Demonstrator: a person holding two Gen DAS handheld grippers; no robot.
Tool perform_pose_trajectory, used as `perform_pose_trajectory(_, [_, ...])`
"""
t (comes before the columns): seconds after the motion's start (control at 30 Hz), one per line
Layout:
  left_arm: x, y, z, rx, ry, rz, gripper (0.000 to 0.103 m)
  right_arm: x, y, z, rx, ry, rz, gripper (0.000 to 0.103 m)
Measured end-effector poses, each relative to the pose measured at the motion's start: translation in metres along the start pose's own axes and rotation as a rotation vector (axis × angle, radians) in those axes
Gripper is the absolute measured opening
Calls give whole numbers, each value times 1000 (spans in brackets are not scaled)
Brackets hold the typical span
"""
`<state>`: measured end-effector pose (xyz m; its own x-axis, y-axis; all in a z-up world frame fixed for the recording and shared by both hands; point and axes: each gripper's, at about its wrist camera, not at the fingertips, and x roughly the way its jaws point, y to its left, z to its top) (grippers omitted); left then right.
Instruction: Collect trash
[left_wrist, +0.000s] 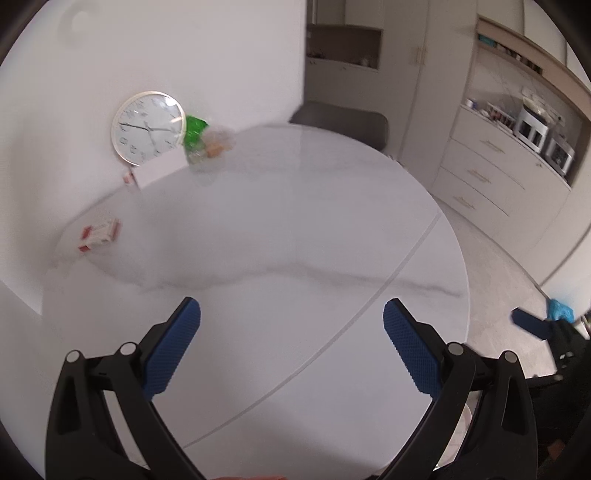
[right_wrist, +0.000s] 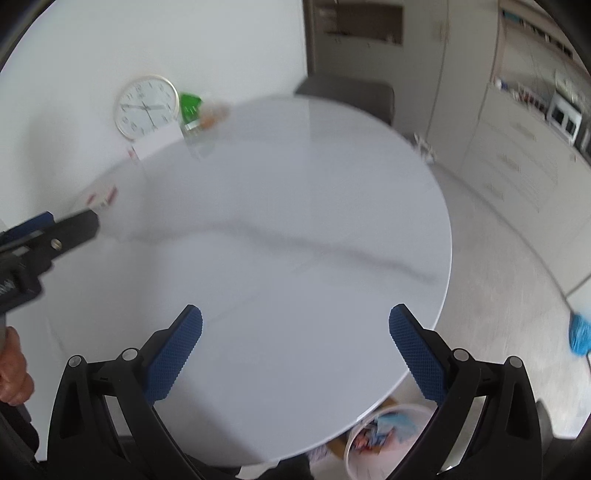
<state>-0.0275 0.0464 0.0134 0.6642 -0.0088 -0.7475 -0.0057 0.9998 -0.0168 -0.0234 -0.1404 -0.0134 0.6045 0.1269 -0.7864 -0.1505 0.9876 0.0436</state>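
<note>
A round white marble table (left_wrist: 280, 229) fills both views, and it shows in the right wrist view (right_wrist: 280, 229) too. A green wrapper (left_wrist: 194, 131) and a clear crumpled bag (left_wrist: 218, 144) lie at its far edge by the wall; they appear in the right wrist view as well (right_wrist: 190, 105). A red-and-white small box (left_wrist: 98, 234) lies at the far left. My left gripper (left_wrist: 291, 347) is open and empty over the near table. My right gripper (right_wrist: 295, 350) is open and empty over the near right edge. A white bin (right_wrist: 384, 439) holding trash stands under the table.
A round wall clock (left_wrist: 147, 127) leans against the wall behind a white box (left_wrist: 160, 170). A grey chair (left_wrist: 343, 122) stands at the far side. Cabinets and drawers (left_wrist: 491, 173) line the right wall. A blue bag (right_wrist: 580, 332) lies on the floor at the right.
</note>
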Motion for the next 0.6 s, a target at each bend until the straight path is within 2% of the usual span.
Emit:
perform_pose_trajectory(0.27, [-26,27,15,-116,-49,54,95,-37,16,32,-55,-112,40,101])
perform_pose_trajectory(0.6, [-31,36,6,-148,-31,77,95,-41,31,30,-98,-107,85,101])
